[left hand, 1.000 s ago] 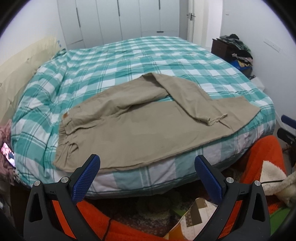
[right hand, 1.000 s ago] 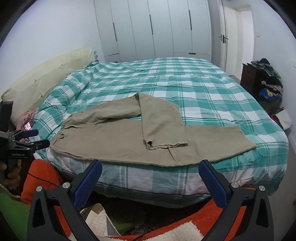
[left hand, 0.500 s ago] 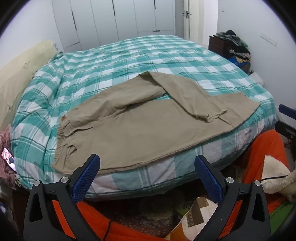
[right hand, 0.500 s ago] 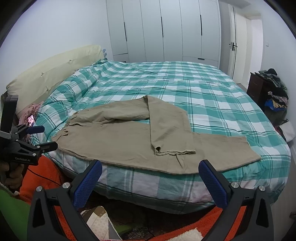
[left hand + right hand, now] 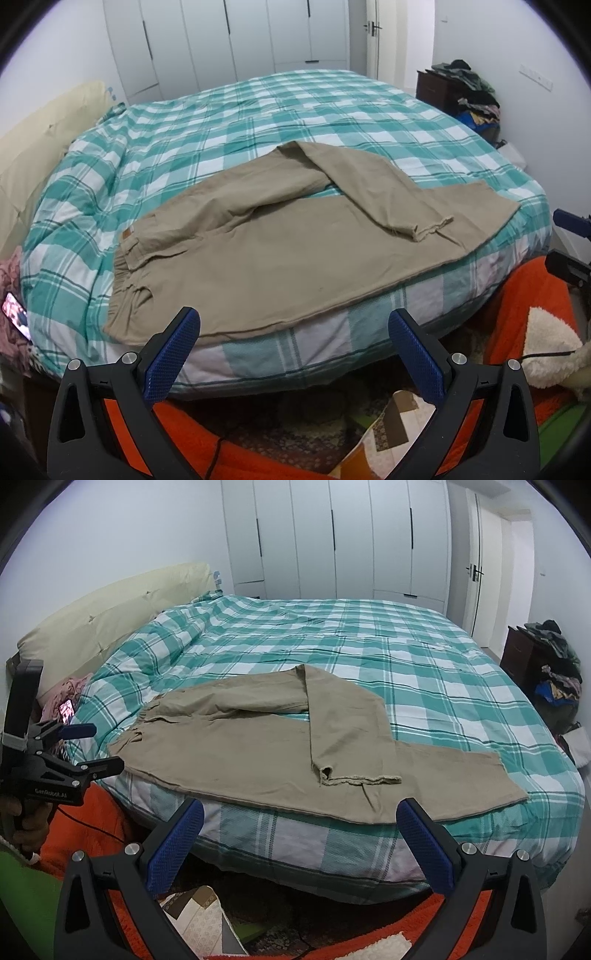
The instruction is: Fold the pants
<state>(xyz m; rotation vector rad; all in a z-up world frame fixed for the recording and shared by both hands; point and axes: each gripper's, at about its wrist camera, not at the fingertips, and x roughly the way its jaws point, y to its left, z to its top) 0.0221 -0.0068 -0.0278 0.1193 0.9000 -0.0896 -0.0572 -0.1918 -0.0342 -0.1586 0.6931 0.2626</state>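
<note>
Both cameras have tilted slightly upward over the last second, so that more of the white wardrobe doors (image 5: 332, 539) and less of the floor enter each view, while the pants have kept the same arrangement on the bed. Khaki pants (image 5: 280, 243) lie spread along the near edge of a bed covered by a teal-and-white checked duvet (image 5: 258, 118); the waistband (image 5: 127, 273) points toward the cream headboard (image 5: 110, 620), and one leg runs flat along the mattress edge to its hem at the far right. Its companion, the upper leg (image 5: 343, 723), is bent back at the knee and crosses diagonally over the lower leg, its frayed hem (image 5: 358, 780) resting on the lower leg's fabric. Left gripper (image 5: 295, 354), seen in the left wrist view, hovers in front of the mattress edge below the waistband end, its blue-padded jaws spread wide and holding nothing; the same tool appears from the side in the right wrist view, held by a hand (image 5: 26, 827) at the left margin. Right gripper (image 5: 299, 838) hovers before the bed edge below the crossed hem, its jaws likewise spread wide and empty, clear of the cloth. Orange fleece (image 5: 532, 295) lies low in front of the bed. A lit phone screen (image 5: 14, 314) rests beside the duvet near the headboard, and a heap of clothes (image 5: 557, 664) sits on a dark cabinet by the wall at right.
</note>
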